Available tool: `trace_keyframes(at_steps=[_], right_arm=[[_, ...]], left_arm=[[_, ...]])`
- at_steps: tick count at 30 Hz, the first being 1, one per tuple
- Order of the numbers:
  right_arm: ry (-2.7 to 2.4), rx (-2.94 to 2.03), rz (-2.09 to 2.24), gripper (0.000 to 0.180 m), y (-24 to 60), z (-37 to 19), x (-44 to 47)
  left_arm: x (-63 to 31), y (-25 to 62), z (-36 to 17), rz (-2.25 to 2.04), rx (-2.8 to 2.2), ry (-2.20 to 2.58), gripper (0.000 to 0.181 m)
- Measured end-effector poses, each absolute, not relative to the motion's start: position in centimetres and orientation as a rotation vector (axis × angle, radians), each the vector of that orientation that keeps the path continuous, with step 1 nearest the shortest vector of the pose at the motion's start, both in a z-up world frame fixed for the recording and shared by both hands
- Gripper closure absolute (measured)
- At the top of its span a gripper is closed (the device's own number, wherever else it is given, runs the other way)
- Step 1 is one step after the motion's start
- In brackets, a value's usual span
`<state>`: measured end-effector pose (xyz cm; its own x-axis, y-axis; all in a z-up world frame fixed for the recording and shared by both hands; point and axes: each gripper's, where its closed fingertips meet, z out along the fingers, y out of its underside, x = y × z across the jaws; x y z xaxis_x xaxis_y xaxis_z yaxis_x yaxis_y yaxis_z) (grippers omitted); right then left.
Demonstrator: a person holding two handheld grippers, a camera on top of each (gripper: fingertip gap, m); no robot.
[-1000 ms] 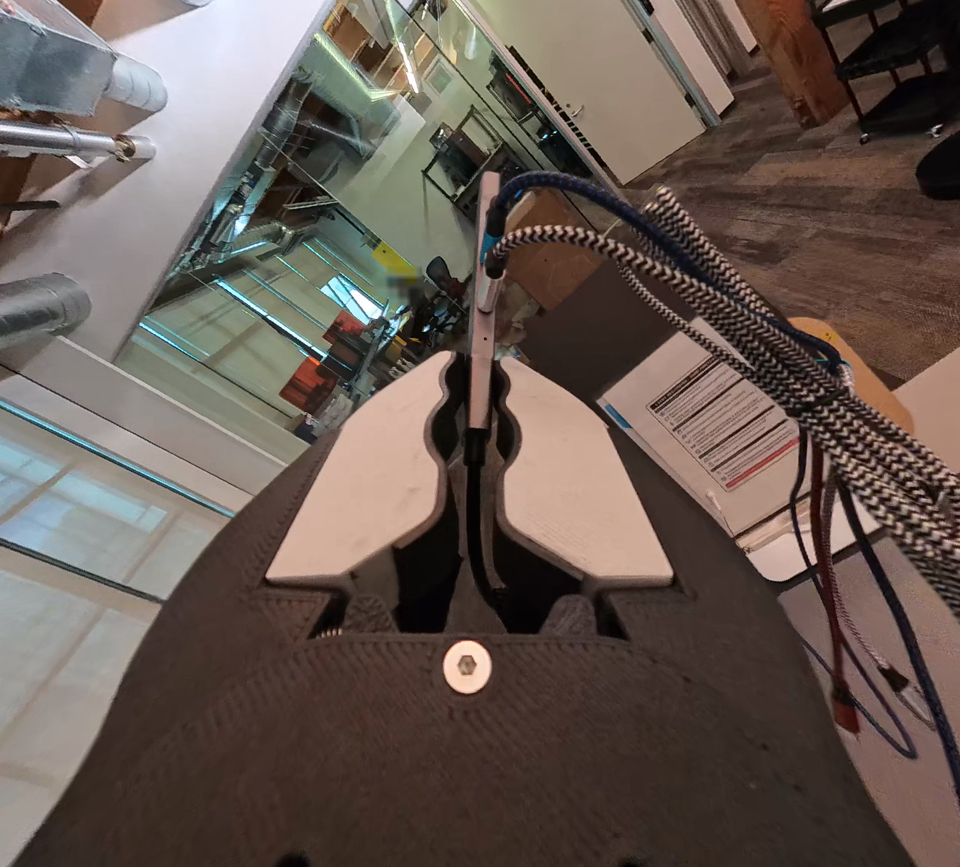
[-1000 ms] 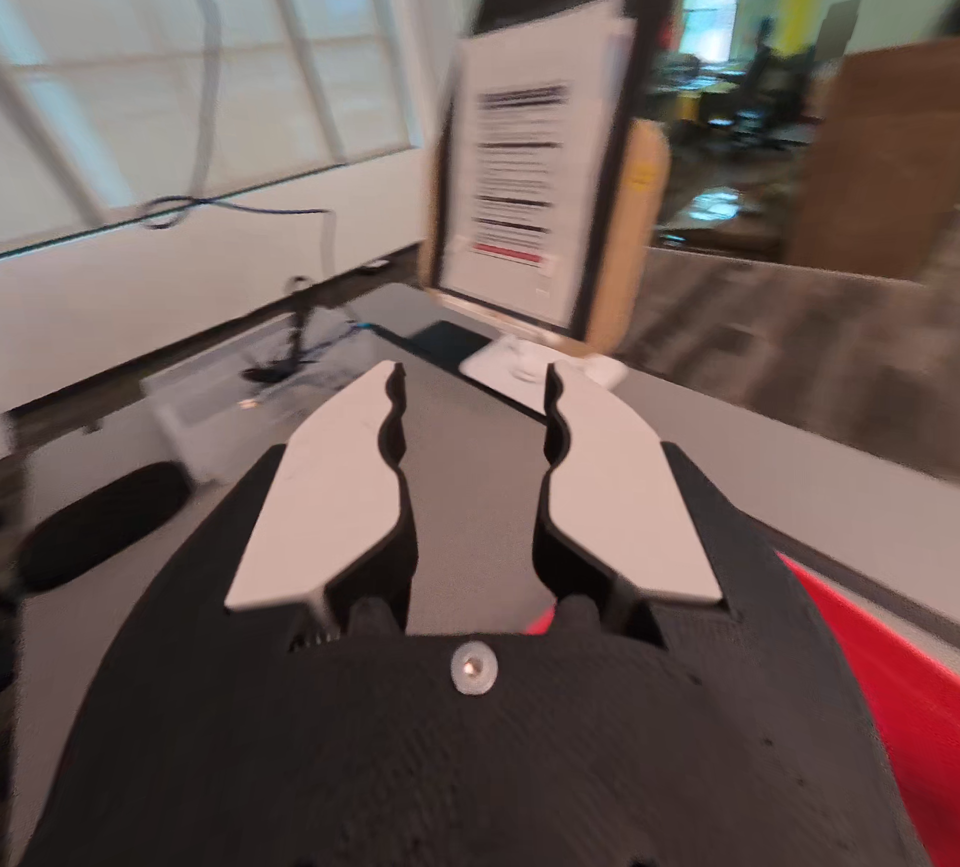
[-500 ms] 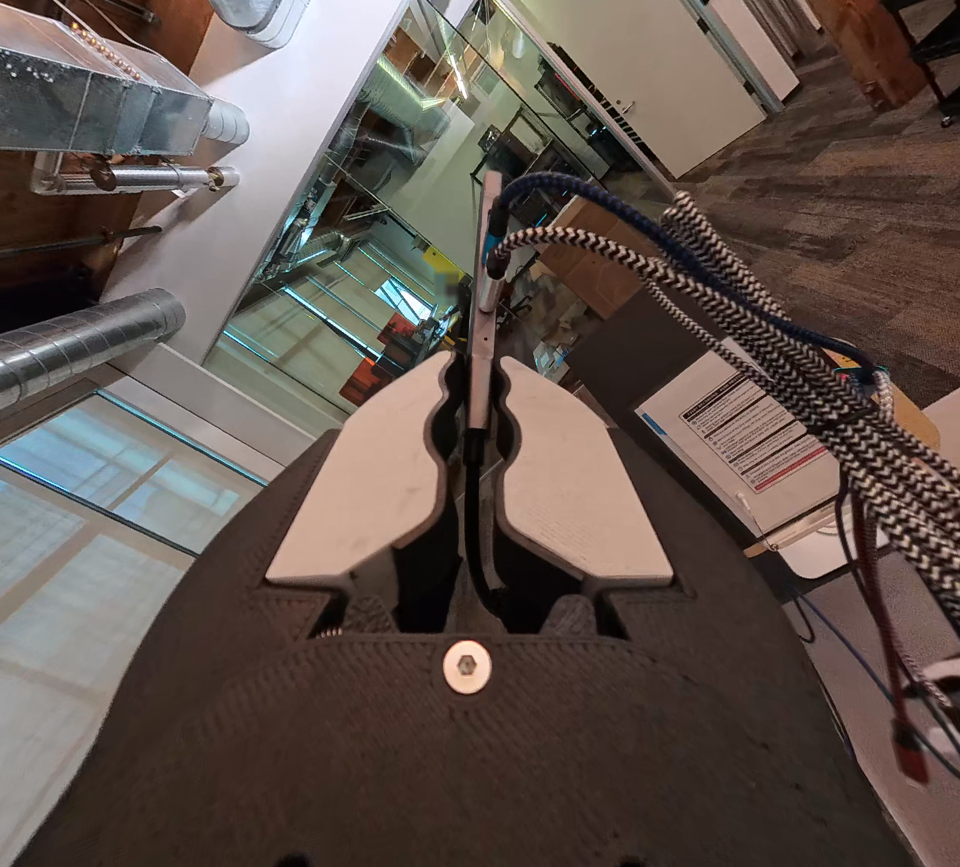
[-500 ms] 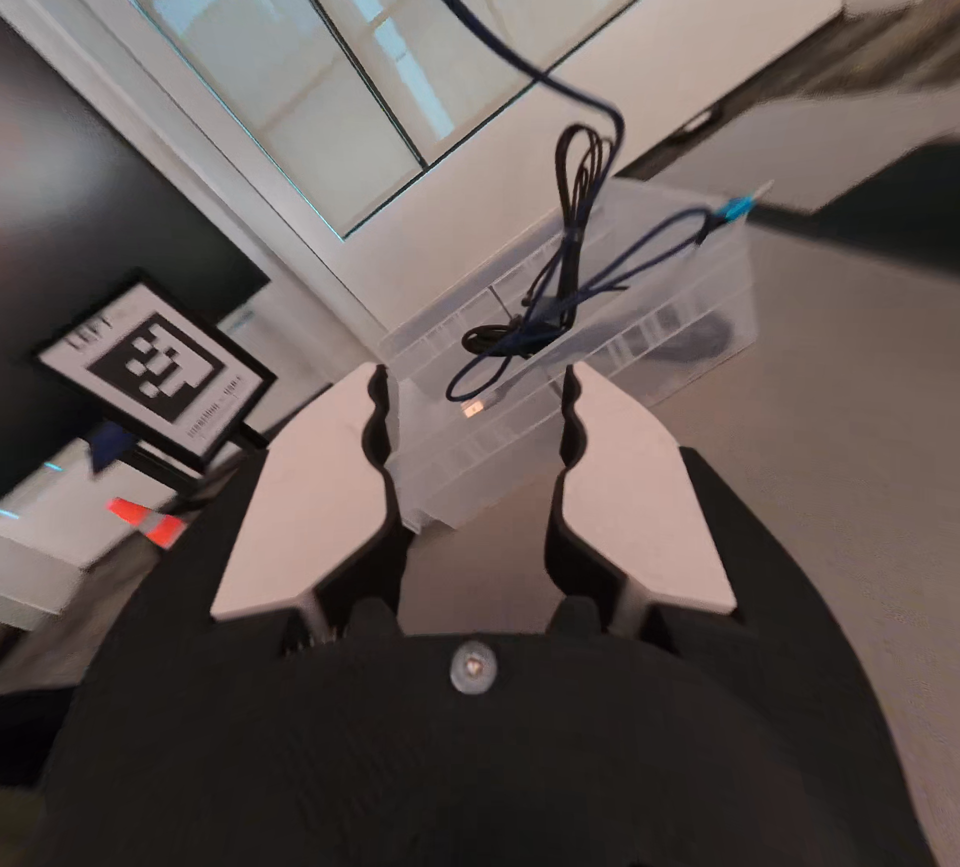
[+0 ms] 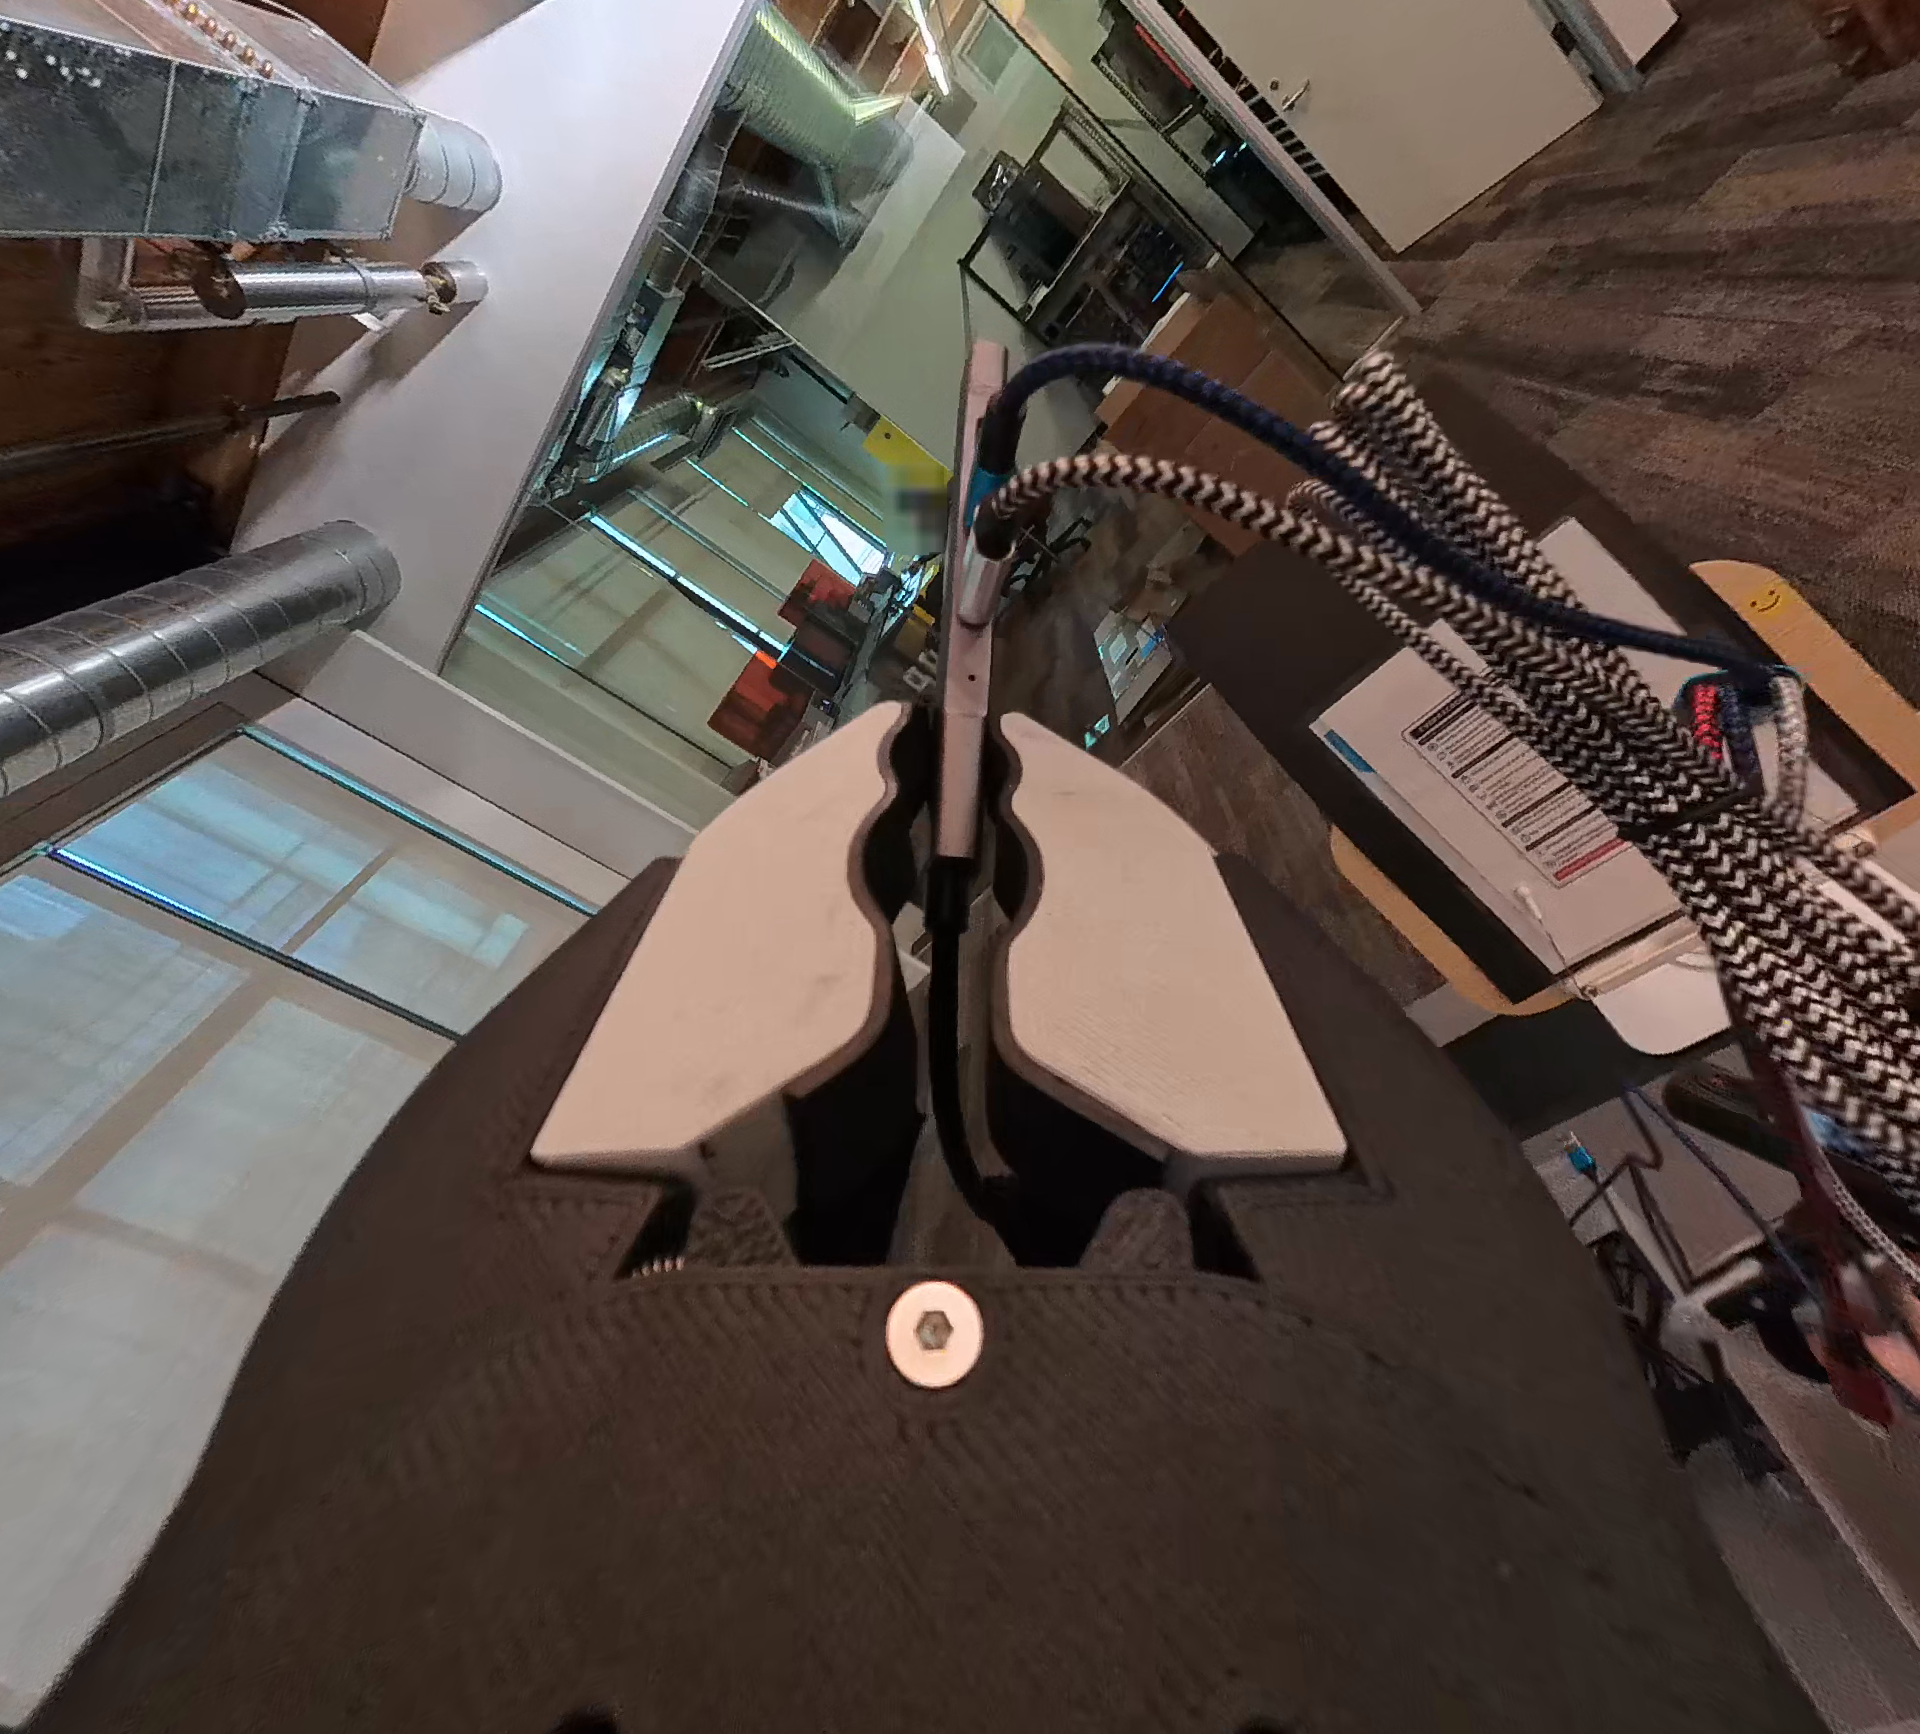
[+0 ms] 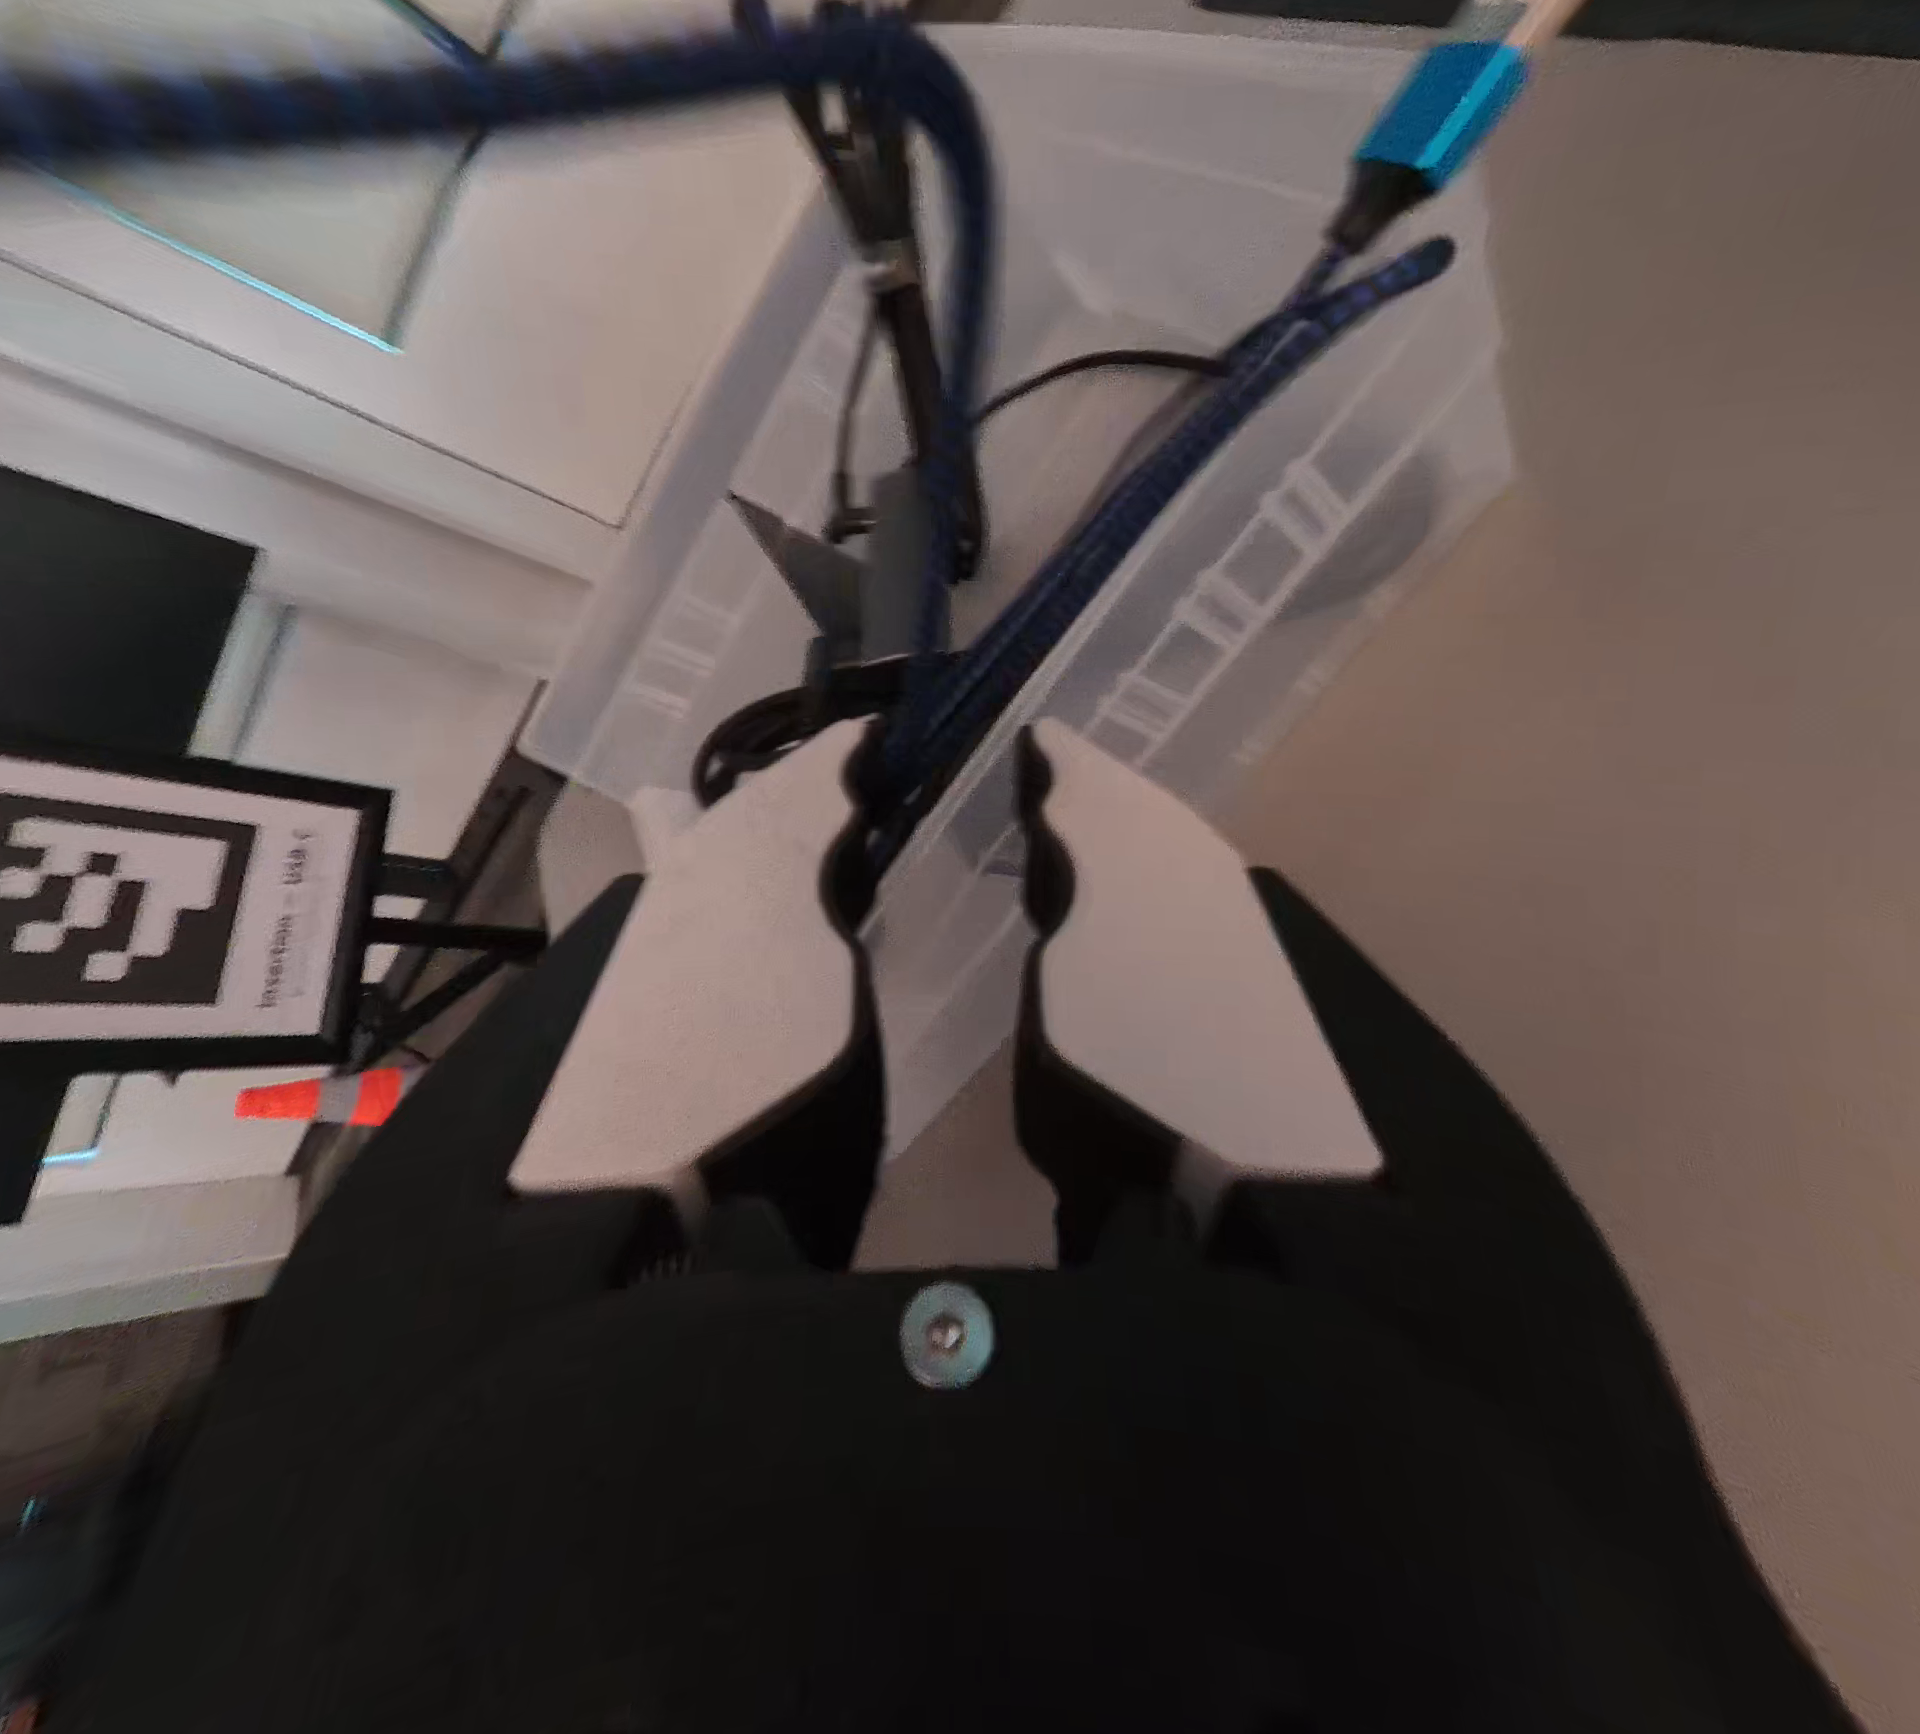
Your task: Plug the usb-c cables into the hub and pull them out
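In the left wrist view my left gripper [image 5: 954, 728] is shut on the thin silver hub [image 5: 966, 676], held edge-on and pointing away into the room. The hub's short black lead [image 5: 945, 1009] runs back between the fingers. A blue braided cable [image 5: 1143, 375] and a black-and-white braided cable [image 5: 1143, 484] are plugged into the hub's right side and hang off right in a tied bundle [image 5: 1662, 811]. In the blurred right wrist view my right gripper [image 6: 940, 749] is open. The hanging blue cable bundle [image 6: 1091, 562] passes between its fingertips, close to the left finger. A bright blue plug [image 6: 1444, 115] sticks up at the upper right.
A clear plastic bin [image 6: 1299, 458] holding dark cables stands on the grey table [image 6: 1662, 749] behind the blue bundle. A black-and-white marker card [image 6: 156, 905] on a stand is at the left. A stand with a printed sheet [image 5: 1496, 780] shows at the right of the left wrist view. Left tips to right tips: about 70 cm. The bright blue plug [image 6: 1444, 115] sits 10 cm or so from the ends of my right fingers.
My right gripper swung round and closed in on the hanging blue cable bundle, which now lies between its open fingers. My left gripper kept hold of the hub and tilted a little.
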<state>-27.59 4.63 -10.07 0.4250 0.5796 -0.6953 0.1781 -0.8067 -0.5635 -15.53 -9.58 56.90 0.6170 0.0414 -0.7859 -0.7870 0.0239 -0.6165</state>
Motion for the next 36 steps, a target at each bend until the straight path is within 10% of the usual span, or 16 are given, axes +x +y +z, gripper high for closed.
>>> trace_keyframes(at_steps=[14,24,36], right_arm=[[-0.726,-2.322,1.265,0.177,6.6,-5.4,-27.3],[-0.873,-1.881,1.266,0.176,5.1,10.8,-21.3],[-0.690,-2.434,1.357,0.177,-2.0,-12.2,-3.9]], left_arm=[[-20.7,-13.1,58.2,0.763,-1.433,0.595,0.171],[-20.7,-16.4,58.7,0.699,-1.385,0.617,0.171],[-12.1,-10.7,36.4,0.224,-1.285,1.042,0.171]])
